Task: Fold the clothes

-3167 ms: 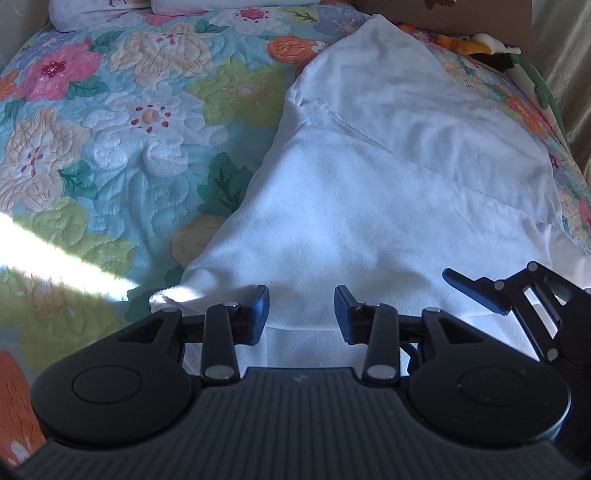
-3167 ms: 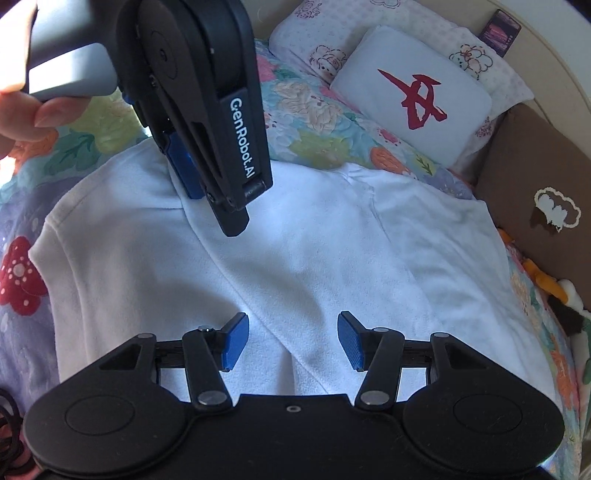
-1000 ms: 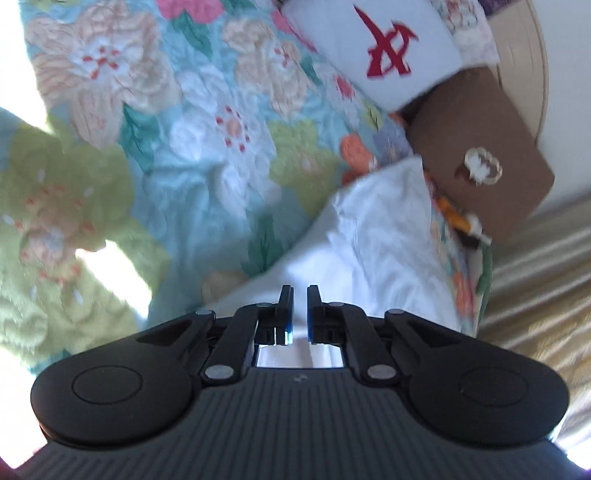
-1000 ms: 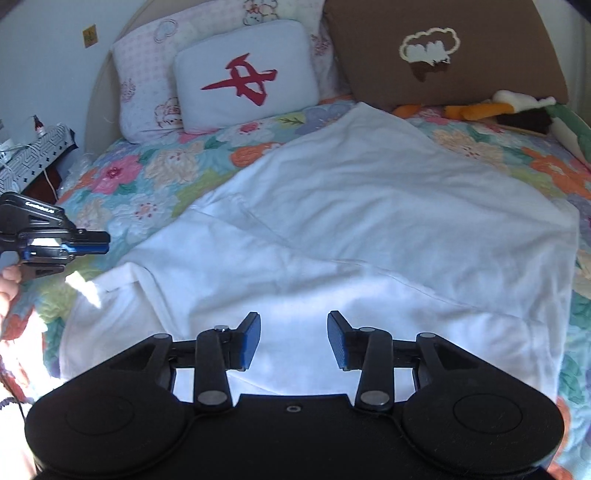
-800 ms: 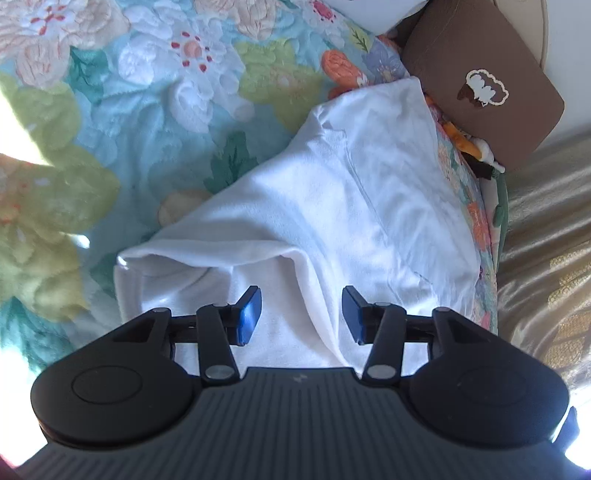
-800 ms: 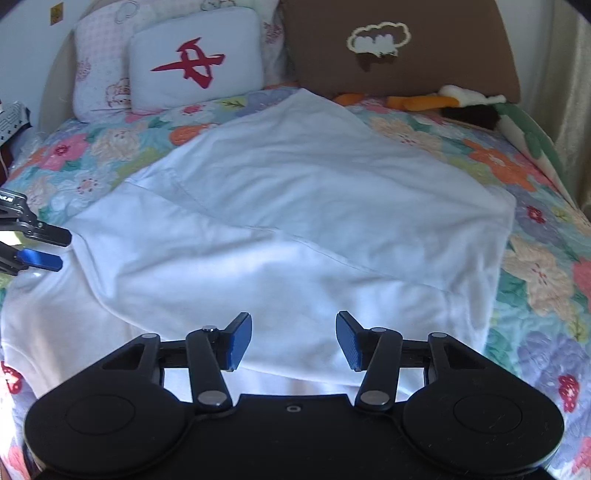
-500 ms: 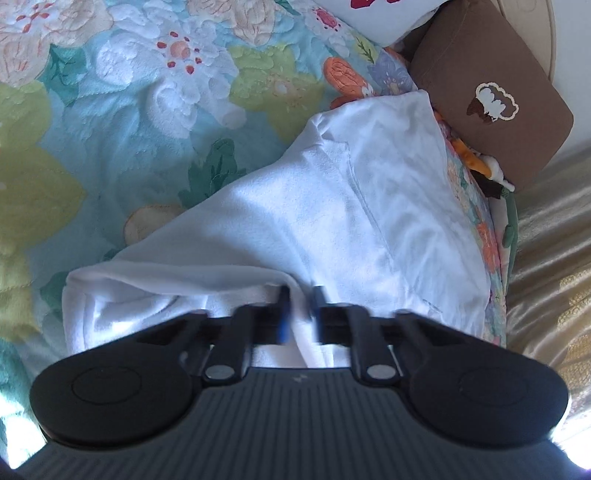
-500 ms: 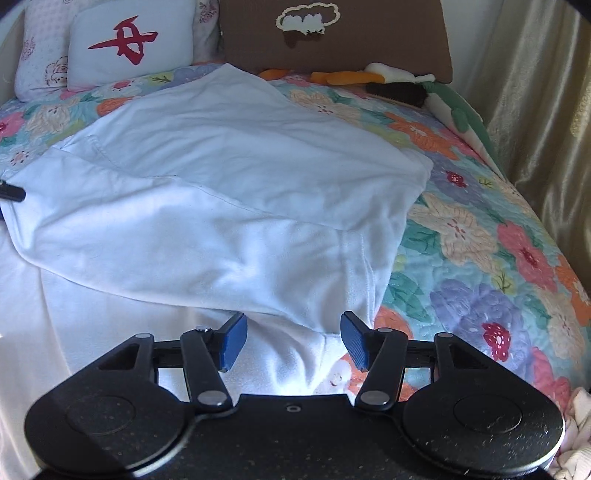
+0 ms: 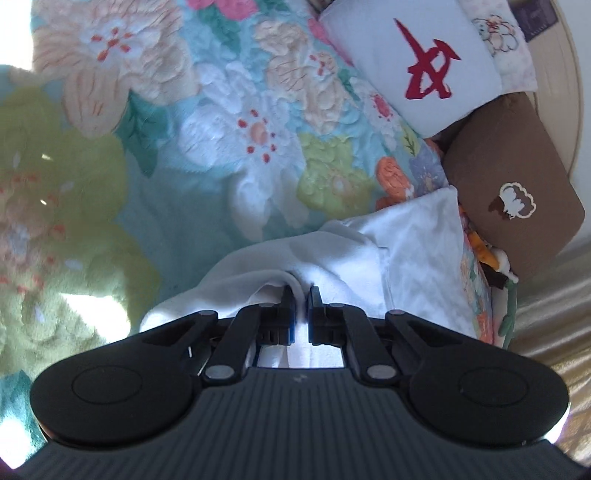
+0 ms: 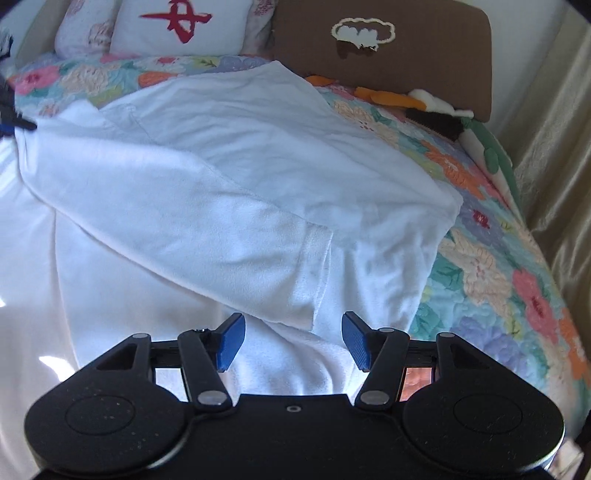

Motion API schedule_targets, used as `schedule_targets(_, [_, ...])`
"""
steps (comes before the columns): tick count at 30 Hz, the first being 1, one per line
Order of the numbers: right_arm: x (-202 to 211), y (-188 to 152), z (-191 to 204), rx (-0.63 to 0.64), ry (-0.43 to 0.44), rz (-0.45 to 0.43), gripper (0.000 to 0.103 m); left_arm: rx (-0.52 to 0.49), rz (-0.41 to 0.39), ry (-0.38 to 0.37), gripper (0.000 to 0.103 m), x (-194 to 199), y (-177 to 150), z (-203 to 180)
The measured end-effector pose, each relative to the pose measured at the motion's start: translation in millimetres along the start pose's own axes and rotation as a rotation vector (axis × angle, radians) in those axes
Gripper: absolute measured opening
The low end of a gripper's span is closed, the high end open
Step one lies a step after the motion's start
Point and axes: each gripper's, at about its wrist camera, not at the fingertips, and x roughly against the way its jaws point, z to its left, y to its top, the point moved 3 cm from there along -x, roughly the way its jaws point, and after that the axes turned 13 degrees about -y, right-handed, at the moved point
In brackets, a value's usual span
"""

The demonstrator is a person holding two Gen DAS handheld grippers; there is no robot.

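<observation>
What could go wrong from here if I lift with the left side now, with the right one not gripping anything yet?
1. The left gripper is shut on only a thin pinch of the white garment; it may slip out or catch one layer alone.
2. The right gripper is open over the hem, having just been opening, with nothing held. A one-sided lift would likely drag the folded-over layer askew.
3. Pulling could slide the garment across the floral quilt toward the bed edge.

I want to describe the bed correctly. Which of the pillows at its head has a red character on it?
The white pillow with the red brush-stroke character. The brown pillow beside it carries a cream cloud shape; the pale pillow behind has faint flowers.
</observation>
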Motion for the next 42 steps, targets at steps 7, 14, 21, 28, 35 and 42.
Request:
schedule_targets(7, [-34, -3, -42, -0.509, 0.282, 0.151, 0.064, -0.026, 0.010, 0.027, 0.006, -6, -1, 0])
schedule_targets(14, [-29, 16, -29, -0.454, 0.248, 0.038, 0.007, -0.033, -0.030, -0.046, 0.006, -1, 2, -4])
schedule_targets(21, [71, 29, -41, -0.405, 0.309, -0.082, 0.006, -0.002, -0.102, -0.087, 0.006, 34, 7, -8])
schedule_targets(28, [36, -39, -26, -0.332, 0.171, 0.225, 0.005, 0.027, 0.027, 0.031, 0.020, 28, -14, 7])
schedule_targets(35, [63, -16, -27, -0.243, 0.087, 0.116, 0.005, 0.083, -0.037, 0.000, 0.045, 33, -8, 14])
schedule_targets(42, [49, -29, -22, -0.200, 0.037, 0.188, 0.005, -0.072, 0.000, 0.148, 0.011, 23, -8, 3])
